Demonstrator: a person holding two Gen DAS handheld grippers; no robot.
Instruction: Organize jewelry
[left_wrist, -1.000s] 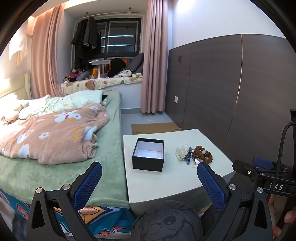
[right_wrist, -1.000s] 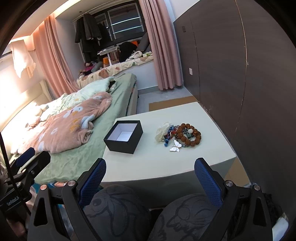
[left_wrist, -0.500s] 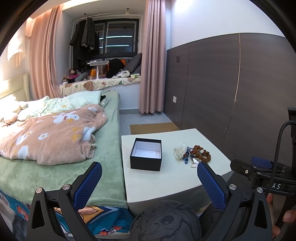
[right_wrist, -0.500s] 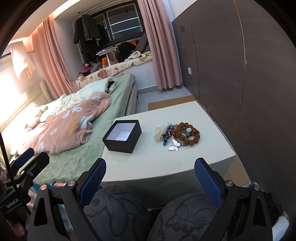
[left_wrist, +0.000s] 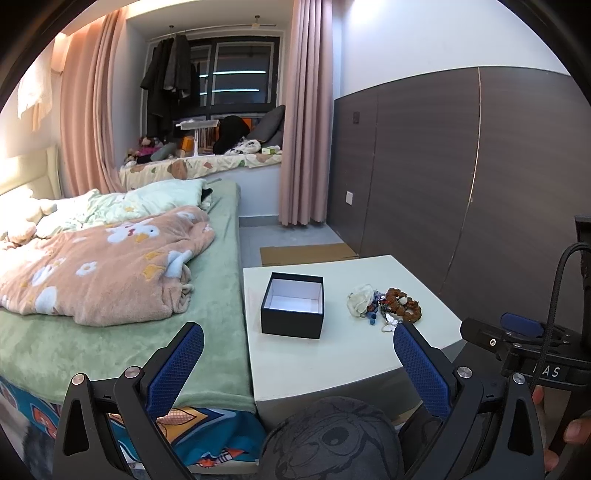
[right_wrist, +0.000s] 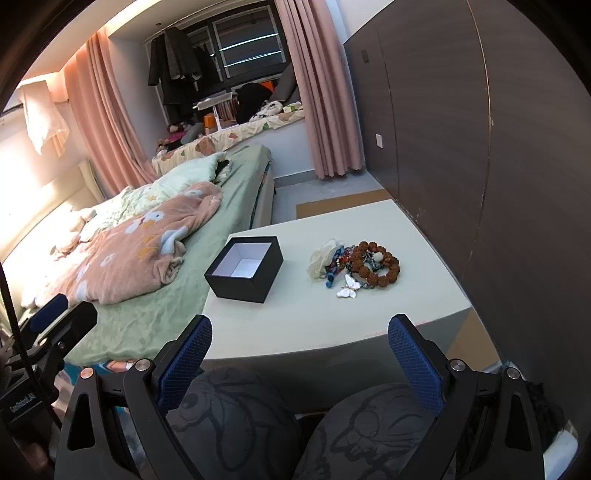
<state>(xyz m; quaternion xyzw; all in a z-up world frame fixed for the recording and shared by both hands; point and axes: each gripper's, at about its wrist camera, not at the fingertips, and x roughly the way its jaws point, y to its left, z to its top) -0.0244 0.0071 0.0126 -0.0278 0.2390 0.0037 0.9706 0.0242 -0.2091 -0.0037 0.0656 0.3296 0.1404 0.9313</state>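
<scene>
An open black box with a white inside stands on a low white table. To its right lies a pile of jewelry: a brown bead bracelet, a cream fabric piece, blue beads and a white butterfly piece. My left gripper is open and empty, short of the table's near edge. My right gripper is open too, held before the table, and also shows at the right in the left wrist view.
A bed with a green sheet and a pink blanket lies left of the table. A dark panelled wall runs along the right. The person's knees in grey patterned trousers sit below both grippers. Cardboard lies on the floor beyond.
Both views have shifted slightly; the table, box and jewelry sit a little nearer in the right wrist view. Both grippers stay open and nothing on the table has moved.
</scene>
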